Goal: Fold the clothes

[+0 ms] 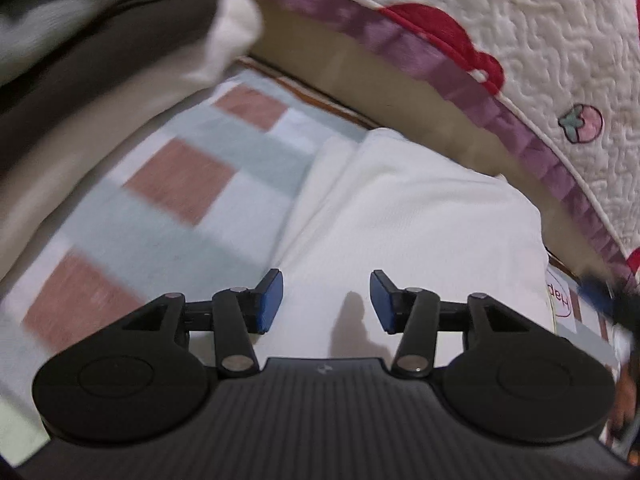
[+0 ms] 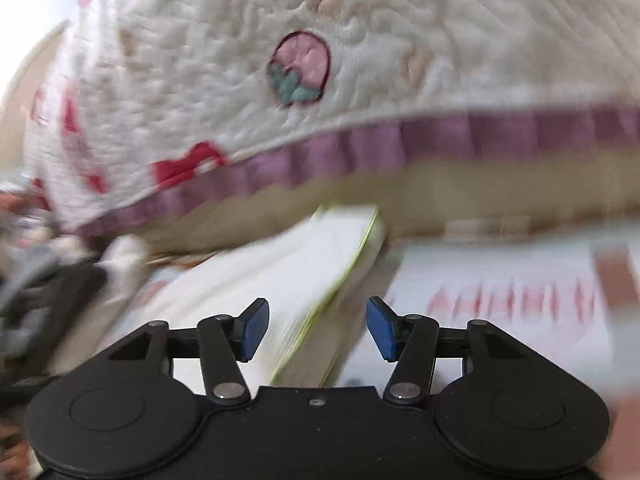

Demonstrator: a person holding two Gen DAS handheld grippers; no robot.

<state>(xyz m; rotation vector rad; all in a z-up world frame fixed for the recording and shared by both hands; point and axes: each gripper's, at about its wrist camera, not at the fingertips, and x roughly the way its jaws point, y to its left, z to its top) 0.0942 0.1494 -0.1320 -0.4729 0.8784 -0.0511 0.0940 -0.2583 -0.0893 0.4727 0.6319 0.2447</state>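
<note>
A folded white garment (image 1: 408,208) lies on a checked pink, teal and white blanket (image 1: 168,184). My left gripper (image 1: 326,300) is open and empty, just above the garment's near part. In the right wrist view the same white garment (image 2: 288,264), with a thin green edge, lies ahead. My right gripper (image 2: 316,330) is open and empty, its jaws standing either side of the garment's edge without touching it. The right wrist view is blurred by motion.
A quilted cream cover with purple trim and strawberry patches (image 1: 540,60) hangs over the far side and also shows in the right wrist view (image 2: 320,80). A dark and white pile of clothes (image 1: 100,48) sits at the left. The right gripper's blur (image 1: 612,300) shows at the right edge.
</note>
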